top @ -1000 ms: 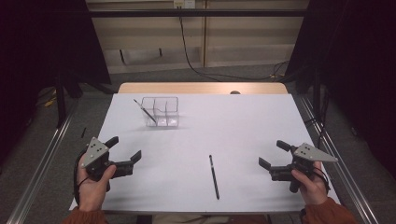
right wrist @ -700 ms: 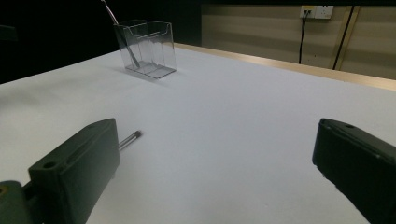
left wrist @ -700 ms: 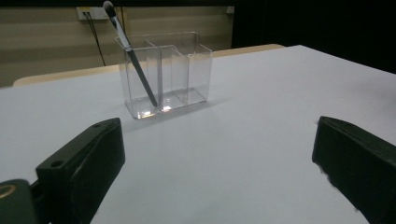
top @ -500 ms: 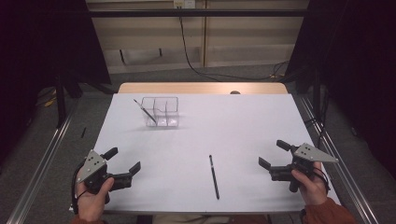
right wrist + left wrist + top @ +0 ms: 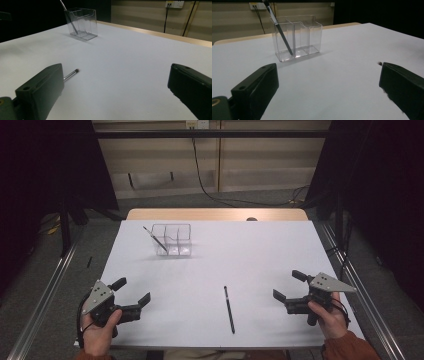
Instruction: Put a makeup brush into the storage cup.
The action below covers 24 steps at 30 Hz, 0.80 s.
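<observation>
left tool (image 5: 134, 292) nearer table edge, both tools gaping; two pens: one loose (image 5: 229, 309), one in holder (image 5: 172, 240)

You have two pens on the table (image 5: 300, 245): one pen (image 5: 229, 309) flat near its front edge, another pen (image 5: 155, 238) leaning in the single clear three-compartment holder (image 5: 173, 240) toward its back-left corner.

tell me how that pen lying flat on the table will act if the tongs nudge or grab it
The pen is thin and round, lying flat on the smooth white table, so a sideways nudge would probably roll it. It looks straight and stiff, so it should lift without drooping. Being so slim, it may pivot or slip between the wide-open right tongs unless gripped near its middle.
</observation>
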Each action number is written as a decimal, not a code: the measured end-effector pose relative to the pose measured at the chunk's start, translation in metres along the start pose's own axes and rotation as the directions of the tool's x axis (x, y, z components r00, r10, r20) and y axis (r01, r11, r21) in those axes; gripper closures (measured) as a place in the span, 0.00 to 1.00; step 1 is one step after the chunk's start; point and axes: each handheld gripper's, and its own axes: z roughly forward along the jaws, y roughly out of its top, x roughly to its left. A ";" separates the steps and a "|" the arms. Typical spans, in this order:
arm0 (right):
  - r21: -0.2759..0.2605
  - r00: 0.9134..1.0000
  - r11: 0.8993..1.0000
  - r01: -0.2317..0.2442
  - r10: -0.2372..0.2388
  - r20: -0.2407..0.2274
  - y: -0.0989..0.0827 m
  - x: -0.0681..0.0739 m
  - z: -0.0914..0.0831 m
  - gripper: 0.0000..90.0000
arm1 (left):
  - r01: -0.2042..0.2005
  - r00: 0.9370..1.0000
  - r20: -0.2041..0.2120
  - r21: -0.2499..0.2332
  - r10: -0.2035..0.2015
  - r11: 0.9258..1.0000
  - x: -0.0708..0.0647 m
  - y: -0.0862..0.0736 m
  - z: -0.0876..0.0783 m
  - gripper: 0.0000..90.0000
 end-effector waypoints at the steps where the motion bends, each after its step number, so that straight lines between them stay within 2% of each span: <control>1: 0.002 1.000 1.000 0.001 -0.001 -0.009 0.001 0.002 0.001 0.00 | 0.000 1.000 -0.001 0.002 0.000 1.000 0.000 0.000 0.000 0.03; 4: 0.009 0.999 1.000 0.005 -0.005 -0.034 0.002 0.006 0.005 0.03 | -0.001 1.000 0.003 -0.002 0.001 1.000 0.000 0.001 0.001 0.03; 7: 0.035 1.000 0.999 -0.003 0.004 -0.029 0.004 0.013 0.012 0.04 | -0.007 1.000 0.009 0.001 0.007 1.000 -0.002 0.001 0.002 0.03; 11: 0.055 0.997 0.998 0.026 -0.022 -0.079 0.006 0.021 0.021 0.02 | -0.013 1.000 0.012 -0.003 0.013 1.000 -0.002 0.002 0.001 0.03; 13: 0.063 0.995 0.997 0.036 -0.030 -0.092 0.009 0.025 0.026 0.02 | -0.004 1.000 0.013 -0.006 0.004 1.000 -0.002 0.001 0.001 0.03; 18: 0.070 0.993 0.997 0.046 -0.038 -0.109 0.013 0.031 0.035 0.02 | -0.013 1.000 0.017 0.000 0.013 1.000 -0.002 0.001 0.002 0.03; 24: 0.093 0.986 0.994 0.056 -0.041 -0.159 0.018 0.042 0.049 0.03 | -0.011 1.000 0.015 -0.001 0.011 1.000 -0.002 0.002 0.001 0.03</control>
